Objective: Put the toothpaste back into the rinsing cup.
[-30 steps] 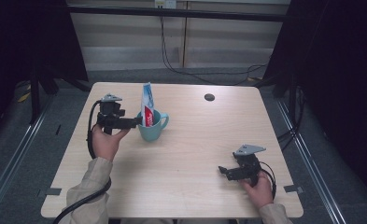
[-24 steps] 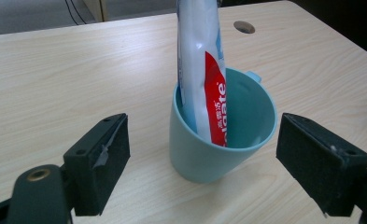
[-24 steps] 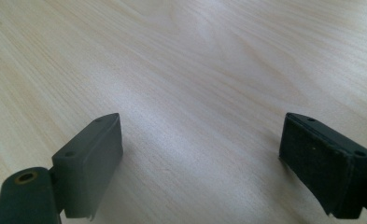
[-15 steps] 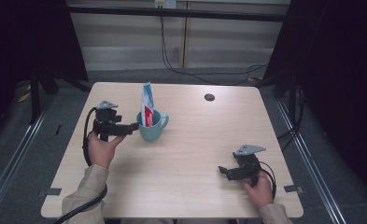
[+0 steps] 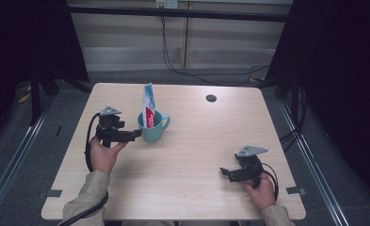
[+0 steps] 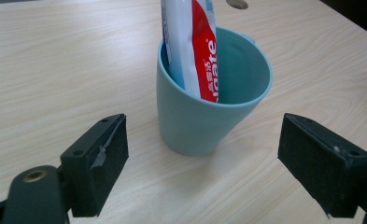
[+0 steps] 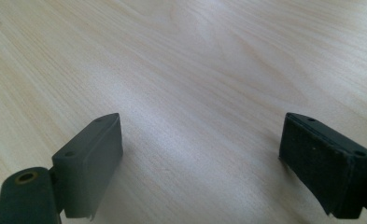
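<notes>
A teal cup (image 5: 153,132) stands on the wooden table (image 5: 197,141) left of the middle, with a red, white and blue toothpaste tube (image 5: 148,106) upright inside it. My left gripper (image 5: 134,135) lies level just left of the cup, jaws pointing at it and open. In the left gripper view the cup (image 6: 204,116) and the toothpaste tube (image 6: 193,46) sit just beyond the wide-apart pads (image 6: 104,156), untouched. My right gripper (image 5: 225,172) rests near the table's front right corner, open, with bare wood between its pads (image 7: 328,163).
A dark round hole (image 5: 211,98) sits in the tabletop at the back right. Black frame posts and cables stand on the floor behind the table. Bare wood stretches between the cup and the right gripper.
My left gripper has drifted a little toward the table's near side beside the cup. The cup, the tube and the right gripper have kept their places.
</notes>
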Motion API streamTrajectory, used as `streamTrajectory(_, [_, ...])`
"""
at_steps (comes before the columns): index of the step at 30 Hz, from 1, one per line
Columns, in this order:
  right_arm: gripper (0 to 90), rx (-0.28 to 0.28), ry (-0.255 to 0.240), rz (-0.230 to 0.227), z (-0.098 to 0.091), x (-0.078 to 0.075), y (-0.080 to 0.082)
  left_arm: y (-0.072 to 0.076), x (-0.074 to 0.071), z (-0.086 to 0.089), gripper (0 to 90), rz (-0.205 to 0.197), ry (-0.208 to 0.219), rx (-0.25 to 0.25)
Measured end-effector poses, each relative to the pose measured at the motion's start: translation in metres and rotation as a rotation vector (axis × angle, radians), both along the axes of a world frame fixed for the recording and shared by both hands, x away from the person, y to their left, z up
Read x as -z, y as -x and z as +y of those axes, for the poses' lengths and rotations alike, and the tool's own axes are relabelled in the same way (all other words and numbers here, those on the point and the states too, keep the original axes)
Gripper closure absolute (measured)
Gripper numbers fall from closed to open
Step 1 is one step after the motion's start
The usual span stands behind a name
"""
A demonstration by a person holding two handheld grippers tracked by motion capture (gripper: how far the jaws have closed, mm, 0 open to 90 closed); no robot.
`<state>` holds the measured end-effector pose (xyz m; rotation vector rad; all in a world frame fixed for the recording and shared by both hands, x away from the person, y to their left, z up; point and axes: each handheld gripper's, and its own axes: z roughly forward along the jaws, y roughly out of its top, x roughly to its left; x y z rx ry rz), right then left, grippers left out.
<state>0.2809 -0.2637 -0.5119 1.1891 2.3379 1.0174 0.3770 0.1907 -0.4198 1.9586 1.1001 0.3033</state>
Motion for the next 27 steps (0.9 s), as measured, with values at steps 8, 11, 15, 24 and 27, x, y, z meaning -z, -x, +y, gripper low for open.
streamTrajectory(8, [12.7, 0.000, 0.000, 0.000, 0.000, 0.000, 0.000, 0.005, 0.006, -0.003, 15.8, 0.004, -0.007, 0.024])
streamTrajectory(11, [12.7, 0.000, 0.000, 0.000, 0.000, 0.000, 0.000, 0.007, 0.008, -0.005, 15.6, 0.002, -0.011, 0.028])
streamTrajectory(15, [12.7, 0.000, 0.000, -0.001, 0.000, 0.000, 0.000, 0.009, 0.011, -0.003, 15.0, 0.010, 0.004, 0.027])
streamTrajectory(24, [12.7, 0.000, 0.000, 0.000, 0.000, 0.000, 0.000, 0.014, 0.020, -0.001, 14.3, 0.006, 0.001, 0.046])
streamTrajectory(27, [12.7, -0.001, 0.000, -0.001, 0.000, 0.000, 0.000, 0.016, 0.025, -0.001, 12.7, 0.011, 0.004, 0.054])
